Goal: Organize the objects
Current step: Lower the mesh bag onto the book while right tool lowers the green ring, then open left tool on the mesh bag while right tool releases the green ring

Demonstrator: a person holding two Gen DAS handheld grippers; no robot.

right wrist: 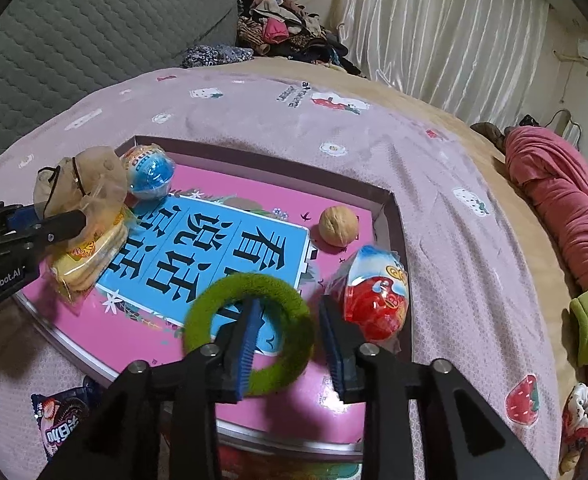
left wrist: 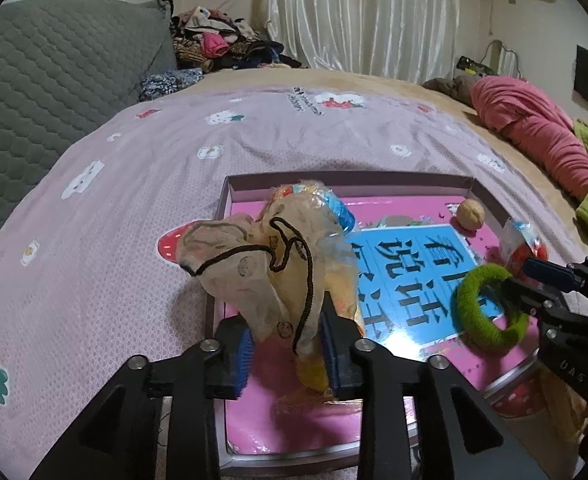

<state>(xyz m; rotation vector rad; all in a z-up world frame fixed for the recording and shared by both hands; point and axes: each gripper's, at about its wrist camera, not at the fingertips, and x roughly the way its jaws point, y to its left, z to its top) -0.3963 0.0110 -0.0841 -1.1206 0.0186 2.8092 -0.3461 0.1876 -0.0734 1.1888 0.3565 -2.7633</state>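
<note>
Left claw [left wrist: 287,350]: parted around bag [left wrist: 269,264], pads apparently clear. Right claw [right wrist: 289,344]: parted astride ring [right wrist: 249,328]. Risk: withdrawing snags drawstring or ring, dragging either from tray [right wrist: 386,208].

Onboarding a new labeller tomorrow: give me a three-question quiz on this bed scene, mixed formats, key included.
1. True or false: the walnut lies outside the pink tray.
2. What does the right gripper straddle? A) the green fuzzy ring B) the red egg toy C) the walnut
3. Fill in: between the pads of the left gripper sits a drawstring ____.

Key: 1 false; 2 A; 3 pouch.
</note>
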